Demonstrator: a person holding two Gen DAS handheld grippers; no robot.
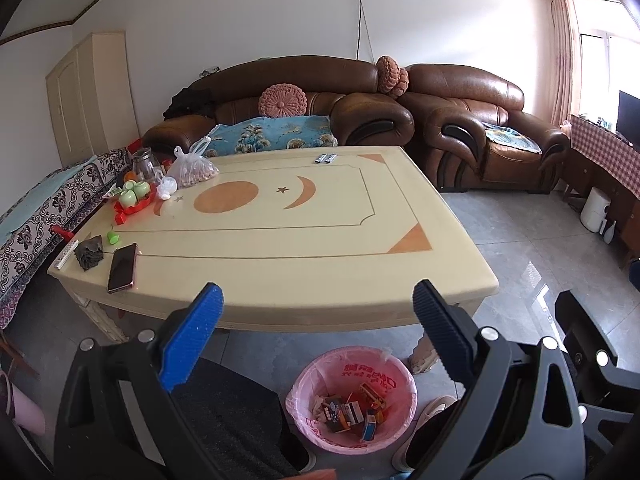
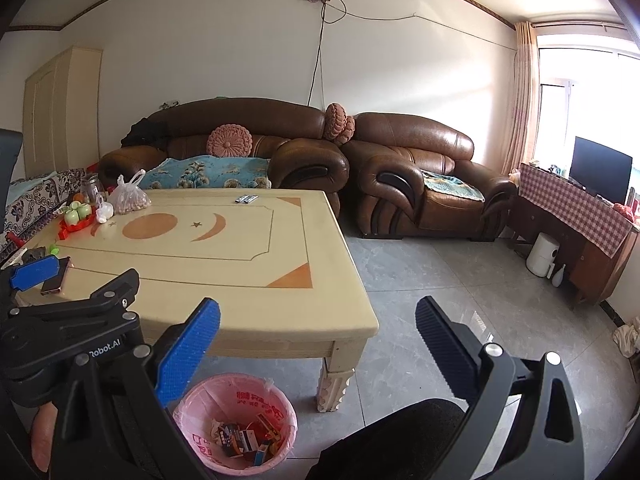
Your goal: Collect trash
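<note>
Grippers [image 1: 318, 304] [image 2: 318, 316] above bin [image 1: 384, 364], jaws wide

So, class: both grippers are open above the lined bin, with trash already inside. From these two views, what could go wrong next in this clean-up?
1. The phone lies near the table edge beside a crumpled dark scrap; a grab there might nudge it off.
2. The two small wrappers lie flat at the far edge, probably hard to pinch.
3. The bag of nuts could be mistaken for trash.
</note>
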